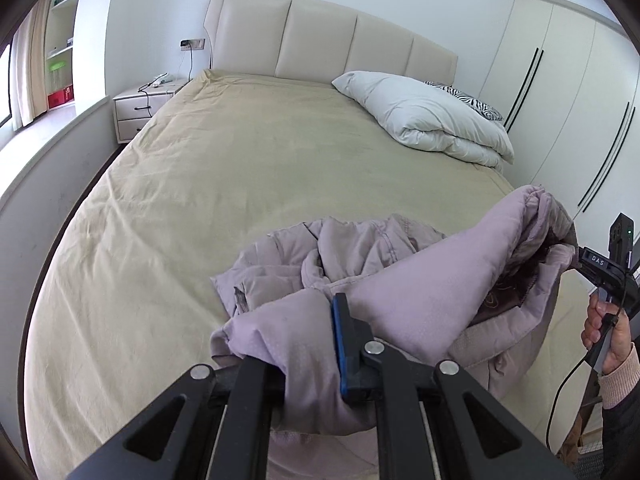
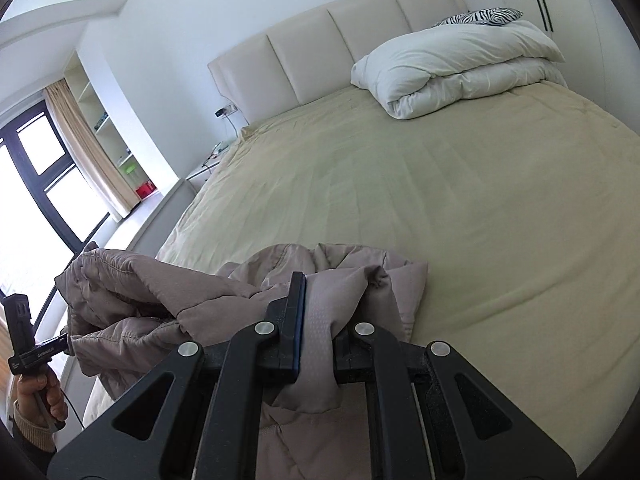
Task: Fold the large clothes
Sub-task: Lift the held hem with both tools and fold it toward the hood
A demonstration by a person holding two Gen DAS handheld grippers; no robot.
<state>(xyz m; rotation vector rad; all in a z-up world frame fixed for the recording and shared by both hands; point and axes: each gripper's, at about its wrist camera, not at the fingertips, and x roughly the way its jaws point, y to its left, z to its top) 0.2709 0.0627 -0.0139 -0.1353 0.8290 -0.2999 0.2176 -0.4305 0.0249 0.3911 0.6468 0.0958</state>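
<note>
Left claw (image 1: pixel 316 344) is clamping a fold of the lilac padded jacket (image 1: pixel 400 280); fabric is bunching between its two fingers, and one blue-padded finger (image 1: pixel 342 344) is showing against the cloth while the other is buried under the fold. In the right wrist view the same claw (image 2: pixel 66 342) is appearing at the far left edge, its tip pressed into the jacket's raised corner, with the person's left hand (image 2: pixel 40 396) wrapping its handle.

Right claw (image 2: pixel 316 328) is likewise gripping the jacket (image 2: pixel 200 292): a strip of fabric is running down between its fingers, and the blue-edged finger (image 2: pixel 296 320) is pressing flat on it. From the left wrist view this claw (image 1: pixel 580 258) is biting the jacket's edge near the dark lining, and the right hand (image 1: pixel 604 332) is holding the handle below it, a thin black cable hanging down.

The jacket is hanging lifted between the two claws at the foot of the bed (image 1: pixel 240 168), its far part lying crumpled on the beige cover. A folded white duvet (image 1: pixel 428 120) is sitting near the padded headboard (image 1: pixel 320 36) with a zebra-print pillow (image 1: pixel 468 98) touching it from behind. A white nightstand (image 1: pixel 140 112) is standing beside the bed, and white wardrobe doors (image 1: pixel 560 100) are lining the opposite side.
</note>
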